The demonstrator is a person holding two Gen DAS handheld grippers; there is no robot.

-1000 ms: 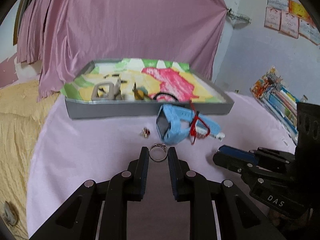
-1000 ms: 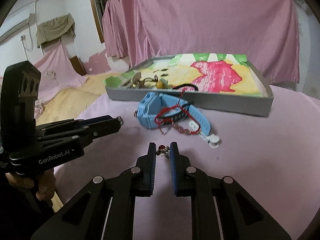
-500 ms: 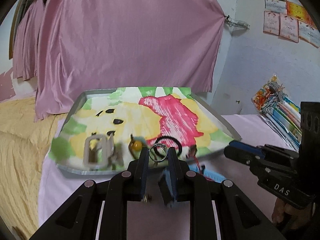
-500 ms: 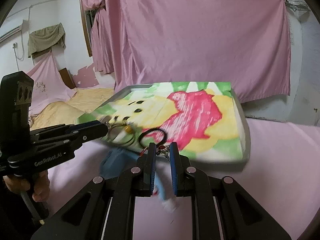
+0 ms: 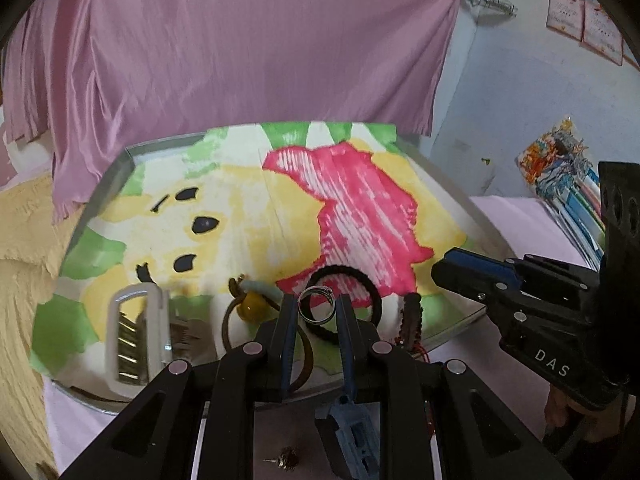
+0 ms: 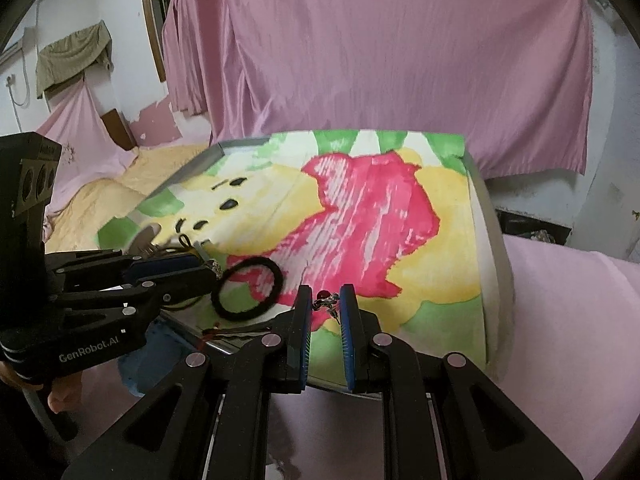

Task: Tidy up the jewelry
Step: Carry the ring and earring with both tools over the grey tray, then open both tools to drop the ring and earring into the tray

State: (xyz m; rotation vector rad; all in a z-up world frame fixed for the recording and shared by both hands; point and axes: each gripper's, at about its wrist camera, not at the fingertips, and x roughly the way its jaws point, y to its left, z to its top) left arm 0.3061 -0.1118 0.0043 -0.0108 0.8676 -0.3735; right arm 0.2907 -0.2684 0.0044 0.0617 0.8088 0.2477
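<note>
My left gripper (image 5: 317,307) is shut on a silver ring (image 5: 316,304) and holds it above the near part of the grey tray (image 5: 120,160) with its painted lining. My right gripper (image 6: 325,301) is shut on a small red-stone earring (image 6: 326,300) above the tray's (image 6: 490,240) near edge. In the tray lie a black hair tie (image 5: 344,276), a white buckle (image 5: 134,332), a yellow bead on a brown cord (image 5: 250,306) and a dark red bracelet (image 5: 410,316). The hair tie also shows in the right wrist view (image 6: 248,286).
A small earring (image 5: 285,458) and part of a blue watch (image 5: 352,432) lie on the pink cloth below my left gripper. A pink curtain (image 5: 240,48) hangs behind the tray. Coloured packets (image 5: 560,176) lie at the right. Yellow bedding (image 6: 120,184) is at the left.
Both grippers rose from the pink cloth and moved forward over the tray, each keeping its item. The blue watch and red bracelet dropped out of the centre of view.
</note>
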